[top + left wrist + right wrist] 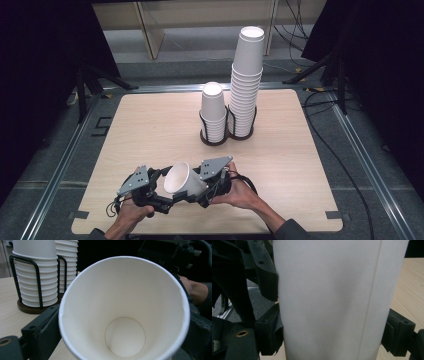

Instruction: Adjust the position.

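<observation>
A white paper cup (182,181) lies tilted on its side low over the table's near edge, mouth toward the left. My right gripper (194,189) is shut on its side wall; in the right gripper view both pads (270,336) press against the cup (329,302). My left gripper (167,194) stands at the cup's mouth. In the left gripper view I look straight into the cup (125,315), with my jaws spread on either side of its rim, not squeezing it.
Two stacks of white cups stand in black wire holders at the back of the wooden table (150,125): a short stack (213,112) and a tall stack (246,85). Both stacks appear upper left in the left gripper view (37,277). Cables lie on the floor at right.
</observation>
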Available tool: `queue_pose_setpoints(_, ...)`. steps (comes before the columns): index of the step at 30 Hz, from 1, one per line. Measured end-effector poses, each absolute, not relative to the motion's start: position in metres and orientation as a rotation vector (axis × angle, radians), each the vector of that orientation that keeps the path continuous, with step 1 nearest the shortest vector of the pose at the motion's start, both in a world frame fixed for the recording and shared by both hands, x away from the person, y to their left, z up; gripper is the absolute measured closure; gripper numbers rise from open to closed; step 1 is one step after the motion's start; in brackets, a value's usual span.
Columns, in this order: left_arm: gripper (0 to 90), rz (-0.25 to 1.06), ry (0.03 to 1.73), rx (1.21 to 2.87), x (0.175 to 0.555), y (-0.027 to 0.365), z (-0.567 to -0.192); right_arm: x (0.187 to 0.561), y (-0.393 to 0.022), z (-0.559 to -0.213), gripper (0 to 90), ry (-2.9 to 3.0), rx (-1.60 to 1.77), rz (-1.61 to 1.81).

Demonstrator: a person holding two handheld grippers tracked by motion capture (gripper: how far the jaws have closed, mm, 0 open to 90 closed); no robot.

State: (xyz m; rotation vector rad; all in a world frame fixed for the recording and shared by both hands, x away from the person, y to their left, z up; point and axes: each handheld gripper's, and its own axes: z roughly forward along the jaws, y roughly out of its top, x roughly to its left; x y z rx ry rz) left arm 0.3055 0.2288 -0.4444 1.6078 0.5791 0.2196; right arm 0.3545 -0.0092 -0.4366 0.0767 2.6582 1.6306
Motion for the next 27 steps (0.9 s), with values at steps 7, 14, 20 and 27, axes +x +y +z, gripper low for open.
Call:
queue_pose_setpoints(7,4.8,0.225,0.578,1.59,0.3057,0.2294,-0.4433,0.3539,-0.0034,-0.4374,19.6,2.614,0.085,1.688)
queue_pose_setpoints(14,6.1,0.236,0.582,1.593,0.3053,0.2302,-0.4426,0.3535,-0.0008,-0.4393,19.4,2.627,0.102,1.697)
queue_pose_setpoints(20,9.4,0.265,0.558,1.629,0.3041,0.2291,-0.4418,0.3544,-0.0007,-0.4404,17.7,2.644,0.106,1.665)
queue_pose_setpoints(27,10.7,0.292,0.551,1.705,0.3044,0.227,-0.4416,0.3501,-0.0031,-0.4363,15.7,2.66,0.108,1.474)
